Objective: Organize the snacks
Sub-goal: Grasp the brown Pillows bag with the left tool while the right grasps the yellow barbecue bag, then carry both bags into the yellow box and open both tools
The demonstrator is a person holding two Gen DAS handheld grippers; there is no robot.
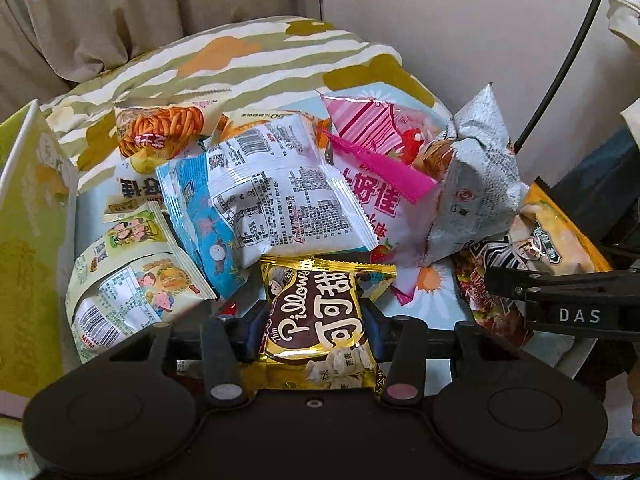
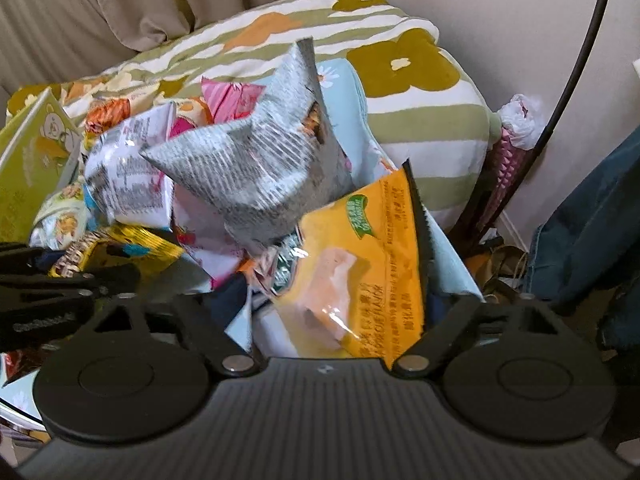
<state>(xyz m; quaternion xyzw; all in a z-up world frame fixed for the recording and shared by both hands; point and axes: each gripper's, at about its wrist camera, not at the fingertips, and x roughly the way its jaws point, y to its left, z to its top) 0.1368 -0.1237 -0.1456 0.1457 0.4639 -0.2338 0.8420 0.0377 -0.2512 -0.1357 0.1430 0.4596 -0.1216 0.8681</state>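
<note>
Curtain (image 1: pixel 100 12) hangs at the back, beige and pleated, with a plain wall (image 1: pixel 460 20) to its right. Below them lies a pillow (image 1: pixel 248 60) striped in green and white with orange and olive flowers. A light blue cloth (image 1: pixel 436 300) with daisy prints spreads in front of the pillow and carries a heap of snack bags. A green box (image 1: pixel 28 200) stands at the left edge of the heap.

Among the snacks, a white bag (image 1: pixel 272 200) with a blue side lies back-up in the middle, its print and barcode showing. A pink bag (image 1: pixel 372 184) lies just right of it, and a grey bag (image 1: pixel 476 184) stands crumpled and torn open against the pink one. An orange bag (image 2: pixel 360 272) lies at the right, partly under the grey bag. A pale green bag (image 1: pixel 132 276) lies at the left, near the box.

The left tool (image 1: pixel 316 320) is clamped on a gold bag (image 1: pixel 320 320) marked "Pillows", its blue pads pressing both sides, at the near edge of the heap. The right tool (image 2: pixel 340 320) stands apart with the orange bag between its fingers; the fingers look spread wider than the bag, though whether either pad touches it I cannot tell. In the left view it shows as a black arm marked "DAS".
</note>
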